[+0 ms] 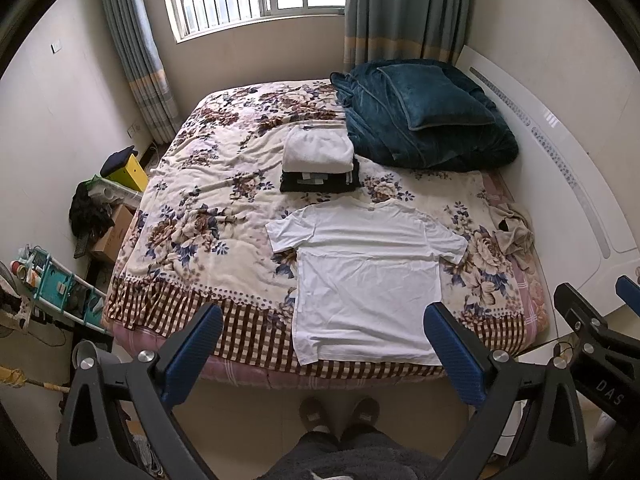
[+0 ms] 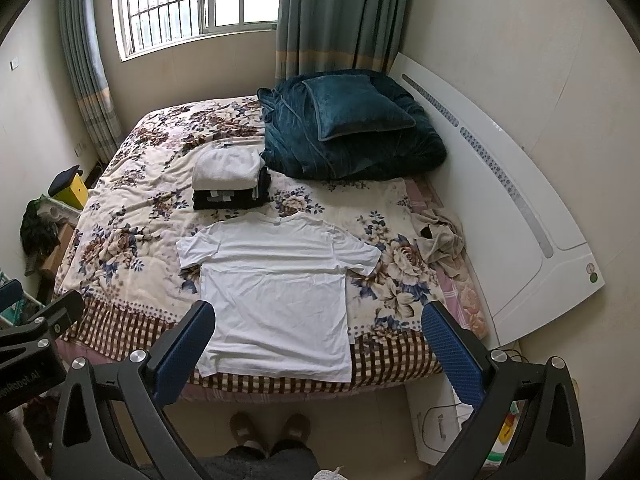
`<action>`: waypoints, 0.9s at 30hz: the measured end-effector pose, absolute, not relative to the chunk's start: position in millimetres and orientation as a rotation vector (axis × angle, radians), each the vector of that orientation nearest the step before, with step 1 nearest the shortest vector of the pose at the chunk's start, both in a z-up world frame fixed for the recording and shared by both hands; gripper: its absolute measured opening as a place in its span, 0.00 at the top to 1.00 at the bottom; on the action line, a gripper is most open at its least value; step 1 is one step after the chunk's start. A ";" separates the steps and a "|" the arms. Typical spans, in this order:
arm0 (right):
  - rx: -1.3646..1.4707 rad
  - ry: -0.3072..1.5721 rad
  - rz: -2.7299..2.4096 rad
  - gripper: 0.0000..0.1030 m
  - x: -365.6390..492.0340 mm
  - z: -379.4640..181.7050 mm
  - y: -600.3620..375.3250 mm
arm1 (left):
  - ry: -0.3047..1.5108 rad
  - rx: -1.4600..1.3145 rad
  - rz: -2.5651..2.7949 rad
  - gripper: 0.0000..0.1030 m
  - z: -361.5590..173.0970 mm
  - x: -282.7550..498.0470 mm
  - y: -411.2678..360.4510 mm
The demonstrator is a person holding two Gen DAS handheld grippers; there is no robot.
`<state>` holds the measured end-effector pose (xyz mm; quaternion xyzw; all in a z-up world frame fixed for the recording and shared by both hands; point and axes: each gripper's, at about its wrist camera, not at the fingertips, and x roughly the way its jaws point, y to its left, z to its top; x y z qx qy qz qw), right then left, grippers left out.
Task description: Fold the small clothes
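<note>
The left gripper (image 1: 323,330) hangs above the near edge of the bed with its jaws spread wide and nothing between them; the right gripper (image 2: 319,330) is the same, wide apart and empty, and neither touches any cloth. Just beyond both lies the white T-shirt (image 1: 366,280), spread flat and face-down or face-up (I cannot tell which) on the floral blanket (image 1: 208,200), hem toward the person, collar toward the window, both short sleeves out to the sides.

The shirt looks thin, light and limp, with soft creases across the body. It should drape and sag when lifted, and a single-layer pinch may leave the lower layer behind, so both layers need catching. Sensible places to take hold, in my judgement, are the shoulder seam and the hem corner on the same side, so one long edge folds inward evenly.

Behind the collar sits a stack of folded clothes (image 1: 318,158), white on dark, near the teal bedding (image 1: 424,120). A crumpled beige garment (image 2: 440,236) lies to the shirt's right.

The left wrist view shows the cluttered shelf (image 1: 56,288) by the bed and part of the other gripper; the right wrist view shows more of the white headboard (image 2: 520,240) and the floor cables
</note>
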<state>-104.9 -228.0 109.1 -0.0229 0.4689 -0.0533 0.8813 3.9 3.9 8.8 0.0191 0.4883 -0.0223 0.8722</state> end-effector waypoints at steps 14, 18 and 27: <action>-0.047 0.968 -0.111 0.00 -108.4 110.4 -225.2 | 1.015 0.042 -0.046 0.01 11.6 4.3 6.7; -0.045 0.967 -0.111 0.00 -107.2 112.4 -224.9 | 1.015 0.040 -0.047 0.01 13.4 5.6 7.6; -0.046 0.963 -0.110 0.00 -105.5 116.6 -225.3 | 1.015 0.040 -0.051 0.01 17.8 8.8 8.7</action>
